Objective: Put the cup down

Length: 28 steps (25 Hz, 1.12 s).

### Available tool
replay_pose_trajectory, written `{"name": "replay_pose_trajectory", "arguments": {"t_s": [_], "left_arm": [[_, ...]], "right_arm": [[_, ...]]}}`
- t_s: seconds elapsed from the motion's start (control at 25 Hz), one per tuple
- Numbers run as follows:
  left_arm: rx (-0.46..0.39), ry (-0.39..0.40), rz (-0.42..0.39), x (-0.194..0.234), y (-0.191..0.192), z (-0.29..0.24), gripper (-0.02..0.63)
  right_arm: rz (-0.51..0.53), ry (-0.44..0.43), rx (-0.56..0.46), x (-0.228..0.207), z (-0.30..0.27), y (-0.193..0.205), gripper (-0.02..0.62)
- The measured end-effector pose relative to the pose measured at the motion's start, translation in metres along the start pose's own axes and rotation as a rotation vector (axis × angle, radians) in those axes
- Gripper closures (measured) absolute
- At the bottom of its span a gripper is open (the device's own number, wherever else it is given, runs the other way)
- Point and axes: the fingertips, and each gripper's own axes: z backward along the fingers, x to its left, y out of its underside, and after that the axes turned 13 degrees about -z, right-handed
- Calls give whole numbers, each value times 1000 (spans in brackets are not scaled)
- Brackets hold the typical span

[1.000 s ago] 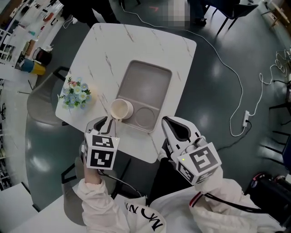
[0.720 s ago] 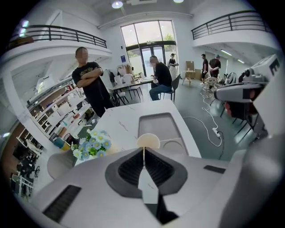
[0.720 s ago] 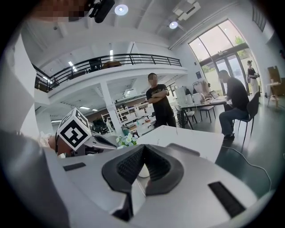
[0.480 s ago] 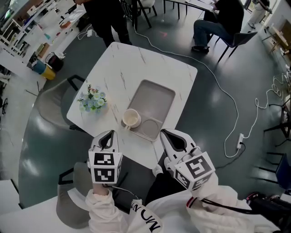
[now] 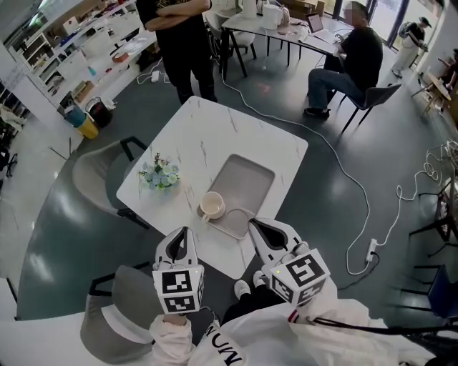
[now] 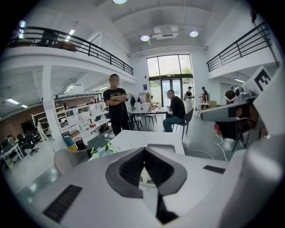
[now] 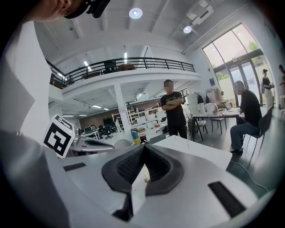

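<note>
A cream cup stands upright at the near left corner of the grey tray on the white marble table. My left gripper hangs short of the table's near edge, apart from the cup, its jaws shut on nothing. My right gripper is beside it at the tray's near end, also shut and empty. In the left gripper view the jaws meet at the tip, with the table beyond. The right gripper view shows its shut jaws and the left gripper's marker cube.
A small bunch of flowers stands at the table's left edge. A grey chair is left of the table, another near me. A person stands beyond the table; another sits at a far desk. A cable crosses the floor on the right.
The view has pulled back and up, so more of the room shows. Both grippers have drawn back from the table, the left one away from the cup, which stays on the tray's corner.
</note>
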Motion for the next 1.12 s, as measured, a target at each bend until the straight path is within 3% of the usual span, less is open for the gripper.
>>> {"name": "replay_pose_trajectory", "arguments": {"t_s": [0.2, 0.48, 1.12], "left_arm": [[-53, -51, 53, -6, -10, 21, 595], [-118, -104, 67, -16, -21, 41, 595], [-129, -131, 87, -13, -24, 54, 595]], "right_arm": [[7, -13, -7, 7, 7, -8, 592], [9, -30, -31, 15, 18, -14, 591], [17, -32, -37, 24, 17, -19, 592]]}}
